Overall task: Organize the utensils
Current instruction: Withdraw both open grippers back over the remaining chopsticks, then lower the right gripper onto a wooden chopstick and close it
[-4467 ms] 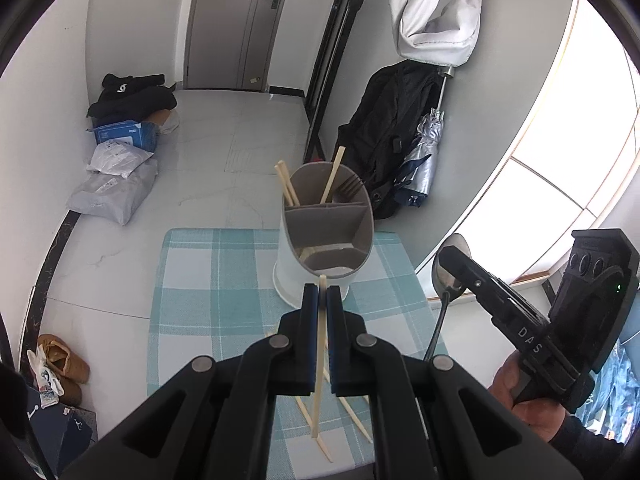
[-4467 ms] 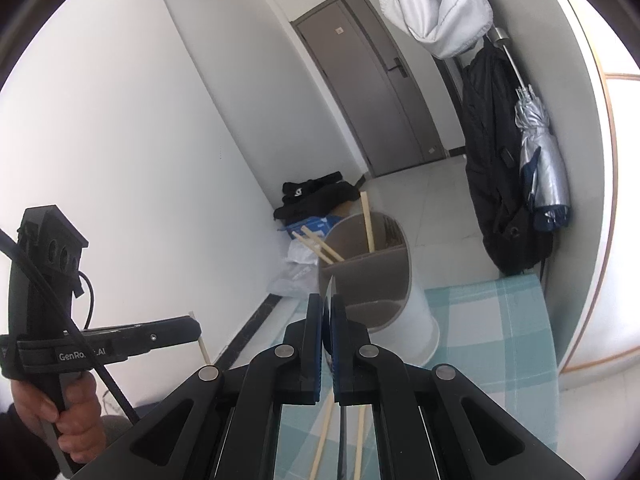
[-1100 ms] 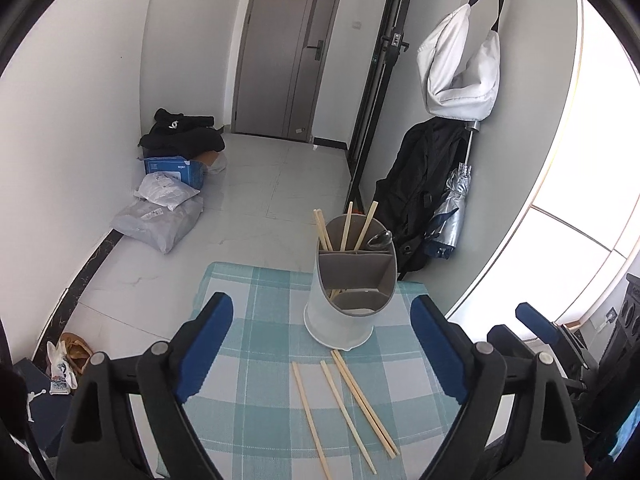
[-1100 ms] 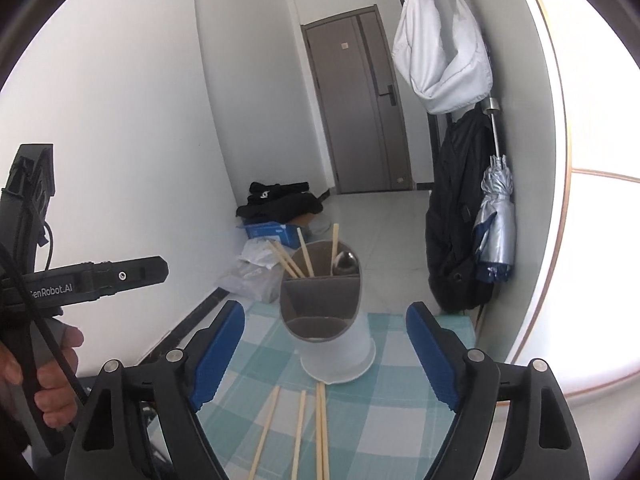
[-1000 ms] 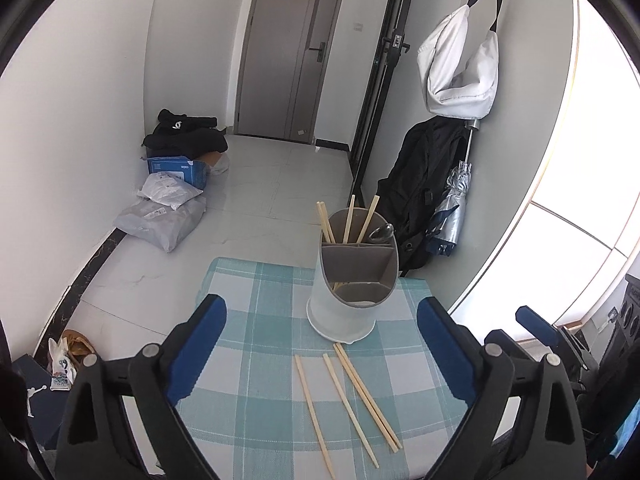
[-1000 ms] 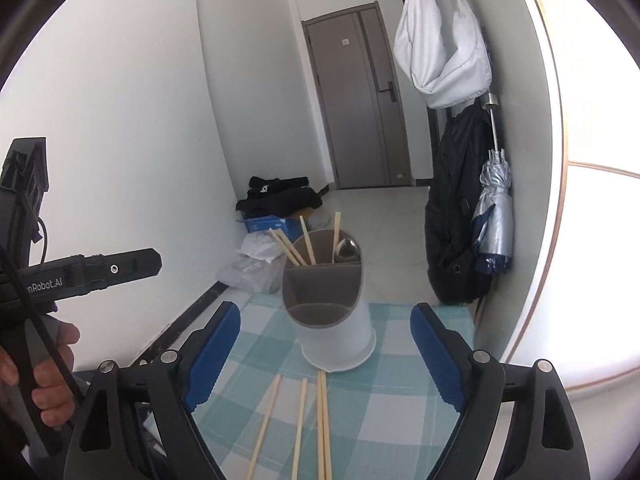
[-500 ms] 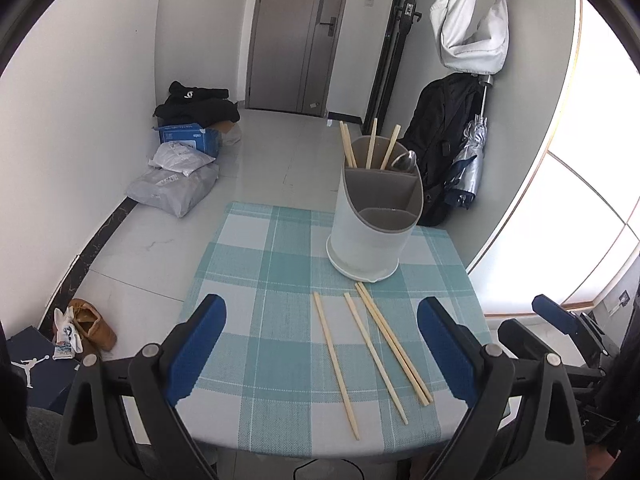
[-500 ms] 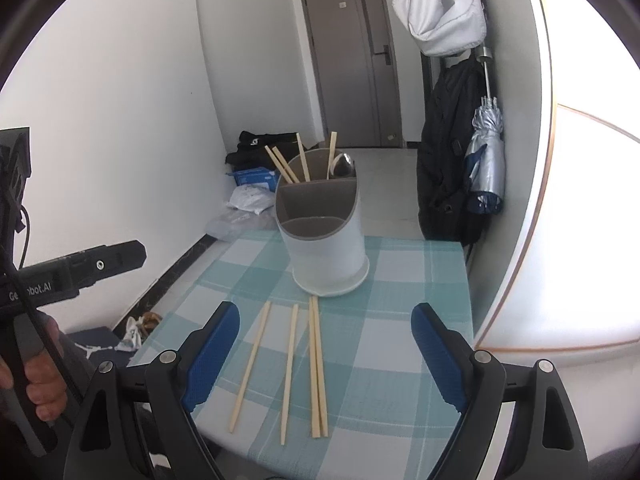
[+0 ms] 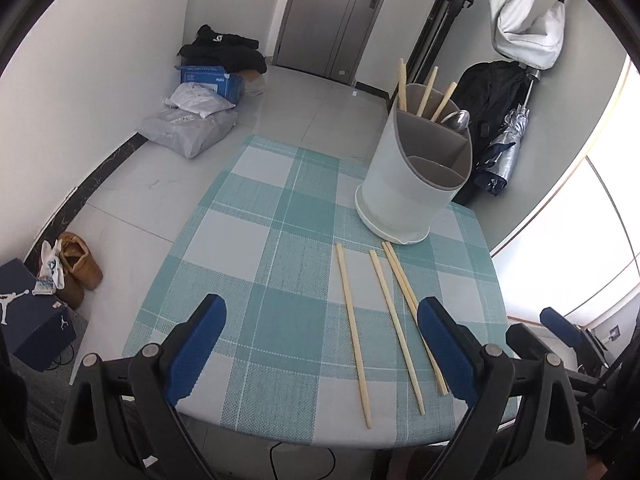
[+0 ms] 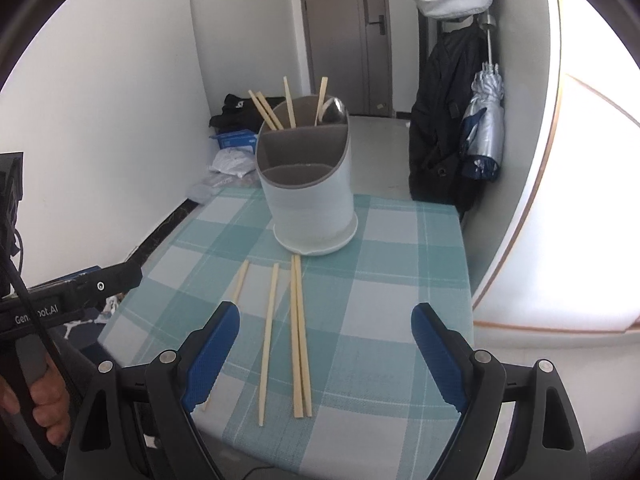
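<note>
Tiled hallway floor (image 9: pixel 132 184) runs to a grey door (image 9: pixel 336 12); bags and a box sit along the left wall, coats hang at right. Small table w/ teal check cloth (image 9: pixel 272 248), near edge rounded, left half bare. White utensil holder (image 9: pixel 412 184) stands near the far right edge, w/ chopsticks and a spoon (image 9: pixel 456 120) in its back compartment. Four loose chopsticks (image 9: pixel 352 332) lie flat just in front of it, tips near the front edge. Left gripper (image 9: pixel 320 332) jaws wide, holding nothing; right gripper (image 10: pixel 324 336) also wide, empty, over the sticks.
</note>
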`<move>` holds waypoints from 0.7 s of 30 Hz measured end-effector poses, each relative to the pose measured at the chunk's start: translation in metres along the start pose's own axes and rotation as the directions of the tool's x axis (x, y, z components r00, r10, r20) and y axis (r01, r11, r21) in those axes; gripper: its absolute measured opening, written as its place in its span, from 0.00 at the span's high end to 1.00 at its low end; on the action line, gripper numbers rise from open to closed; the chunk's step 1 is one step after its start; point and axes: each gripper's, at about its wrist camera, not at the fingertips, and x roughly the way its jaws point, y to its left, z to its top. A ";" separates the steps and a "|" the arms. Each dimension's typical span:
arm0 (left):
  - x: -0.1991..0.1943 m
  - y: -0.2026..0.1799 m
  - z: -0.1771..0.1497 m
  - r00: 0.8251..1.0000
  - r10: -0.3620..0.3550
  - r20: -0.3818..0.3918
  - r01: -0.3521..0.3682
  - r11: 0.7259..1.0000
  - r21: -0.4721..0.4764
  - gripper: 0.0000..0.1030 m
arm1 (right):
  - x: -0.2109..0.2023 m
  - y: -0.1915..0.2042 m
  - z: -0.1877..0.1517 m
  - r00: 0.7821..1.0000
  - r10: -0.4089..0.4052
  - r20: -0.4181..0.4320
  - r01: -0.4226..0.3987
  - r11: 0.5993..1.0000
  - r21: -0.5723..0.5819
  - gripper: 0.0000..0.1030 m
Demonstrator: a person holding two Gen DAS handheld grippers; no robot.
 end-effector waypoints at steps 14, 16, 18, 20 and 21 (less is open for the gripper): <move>0.018 0.018 0.017 0.998 -0.009 -0.069 0.005 0.998 -0.059 0.08 | 0.082 0.016 0.018 0.972 -0.009 -0.237 -0.028 0.988 -0.154 0.15; 0.018 0.021 0.019 0.997 -0.017 -0.078 0.011 0.998 -0.068 0.08 | 0.101 0.019 0.023 0.959 -0.017 -0.283 -0.034 0.984 -0.175 0.17; 0.020 0.022 0.020 0.996 -0.006 -0.088 0.001 0.998 -0.058 0.08 | 0.118 0.023 0.024 0.945 -0.029 -0.325 -0.038 0.979 -0.199 0.28; 0.022 0.025 0.021 0.996 0.000 -0.093 -0.006 0.998 -0.056 0.08 | 0.132 0.027 0.025 0.932 -0.034 -0.361 -0.051 0.973 -0.224 0.35; 0.022 0.026 0.021 0.996 0.001 -0.094 -0.006 0.998 -0.059 0.08 | 0.134 0.027 0.026 0.930 -0.039 -0.364 -0.049 0.972 -0.230 0.41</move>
